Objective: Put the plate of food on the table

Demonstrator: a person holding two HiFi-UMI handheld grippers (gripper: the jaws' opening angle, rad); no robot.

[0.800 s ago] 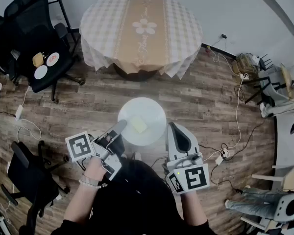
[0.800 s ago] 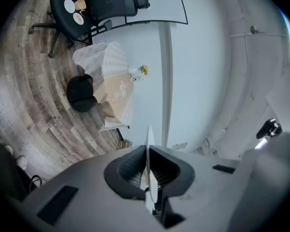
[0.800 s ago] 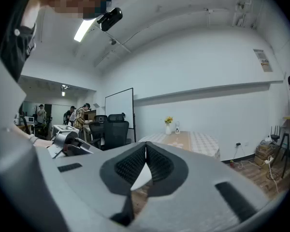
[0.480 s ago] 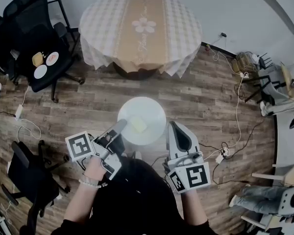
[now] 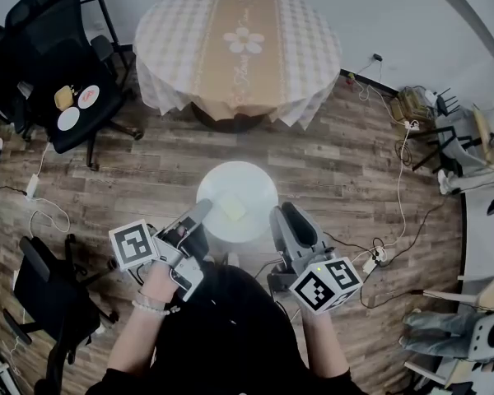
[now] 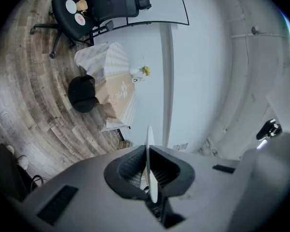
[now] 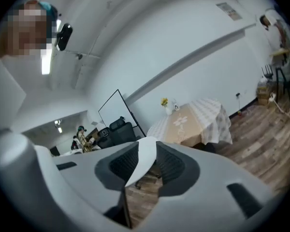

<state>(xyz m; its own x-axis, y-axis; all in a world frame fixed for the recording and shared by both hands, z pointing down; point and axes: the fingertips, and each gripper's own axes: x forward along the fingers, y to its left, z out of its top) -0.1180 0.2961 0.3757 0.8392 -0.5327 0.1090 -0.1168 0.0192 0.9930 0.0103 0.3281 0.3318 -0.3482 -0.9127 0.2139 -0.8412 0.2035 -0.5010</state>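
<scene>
I've got the plate (image 5: 237, 189) pinched by its rim on 2 sides, left tongs (image 5: 202, 211) and right tongs (image 5: 277, 215), with the food (image 5: 233, 209) on it. The counter (image 5: 173, 39) sits dead ahead, well apart, neither hand nearer.

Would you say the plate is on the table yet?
No: the plate is held above the floor, short of the table.
</scene>
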